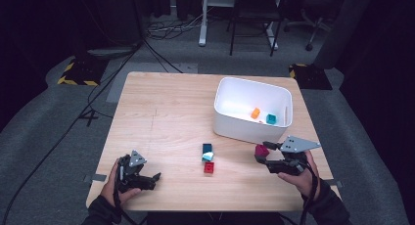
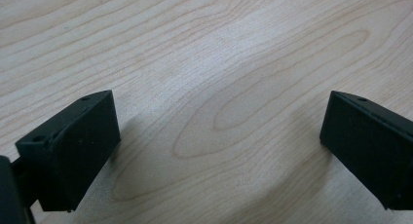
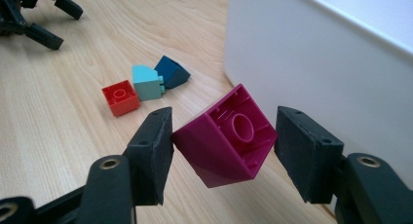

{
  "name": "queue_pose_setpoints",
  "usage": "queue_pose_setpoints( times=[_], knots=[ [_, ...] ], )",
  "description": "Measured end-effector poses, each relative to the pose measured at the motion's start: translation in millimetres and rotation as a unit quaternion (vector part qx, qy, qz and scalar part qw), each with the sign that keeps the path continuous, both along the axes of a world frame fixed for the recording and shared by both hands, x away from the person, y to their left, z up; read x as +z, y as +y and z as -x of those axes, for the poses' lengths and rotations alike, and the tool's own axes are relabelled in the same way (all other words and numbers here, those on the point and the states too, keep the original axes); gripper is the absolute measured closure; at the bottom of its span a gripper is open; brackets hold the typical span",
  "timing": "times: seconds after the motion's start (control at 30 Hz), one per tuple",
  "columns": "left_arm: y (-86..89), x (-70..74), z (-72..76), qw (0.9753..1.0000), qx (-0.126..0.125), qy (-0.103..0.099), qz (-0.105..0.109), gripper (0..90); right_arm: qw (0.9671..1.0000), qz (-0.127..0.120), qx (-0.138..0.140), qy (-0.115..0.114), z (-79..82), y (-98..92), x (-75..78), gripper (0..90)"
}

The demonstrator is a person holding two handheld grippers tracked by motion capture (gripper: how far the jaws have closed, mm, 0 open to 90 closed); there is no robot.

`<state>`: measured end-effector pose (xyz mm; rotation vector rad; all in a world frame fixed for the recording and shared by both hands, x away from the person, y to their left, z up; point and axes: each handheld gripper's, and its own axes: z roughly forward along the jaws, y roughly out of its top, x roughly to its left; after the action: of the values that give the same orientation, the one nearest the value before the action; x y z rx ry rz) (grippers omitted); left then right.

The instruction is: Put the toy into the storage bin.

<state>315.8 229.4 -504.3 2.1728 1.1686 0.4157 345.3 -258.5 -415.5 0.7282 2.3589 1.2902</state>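
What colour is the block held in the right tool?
Magenta: the sloped plastic block between the right tool jaws shows best in the right gripper view.

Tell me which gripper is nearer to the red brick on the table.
Left, narrowly. The left gripper sits open at the table's near left, just left of the red brick. The right gripper, holding a magenta brick, is right of it, by the white bin.

Three blocks [image 1: 208, 159] lie left of the bin [image 1: 230, 127], which holds two blocks [image 1: 263, 116].
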Motion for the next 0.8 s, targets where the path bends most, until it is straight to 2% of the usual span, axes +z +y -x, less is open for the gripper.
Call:
queue_pose_setpoints(
  times=[0.2, 0.4, 0.6, 0.8],
  knots=[
    [-0.2, 0.0, 0.0, 1.0000, 0.001, 0.000, 0.000, 1.1, 0.9998, -0.010, -0.013, -0.008, -1.6, -10.2, 14.1, 40.6],
    [-0.3, 0.0, -0.1, 1.0000, 0.001, 0.000, 0.000, 1.0, 0.9995, -0.009, -0.020, -0.021, -5.3, -14.8, 27.1, 40.6],
    [-0.2, 0.0, 0.0, 1.0000, 0.001, 0.000, 0.000, 1.0, 0.9989, -0.012, -0.029, -0.035, -9.8, -16.5, 47.4, 40.6],
    [-0.2, 0.0, 0.0, 1.0000, 0.001, 0.000, 0.000, 1.0, 0.9978, -0.031, -0.035, -0.047, -21.2, -15.4, 65.9, 40.6]
  ],
)
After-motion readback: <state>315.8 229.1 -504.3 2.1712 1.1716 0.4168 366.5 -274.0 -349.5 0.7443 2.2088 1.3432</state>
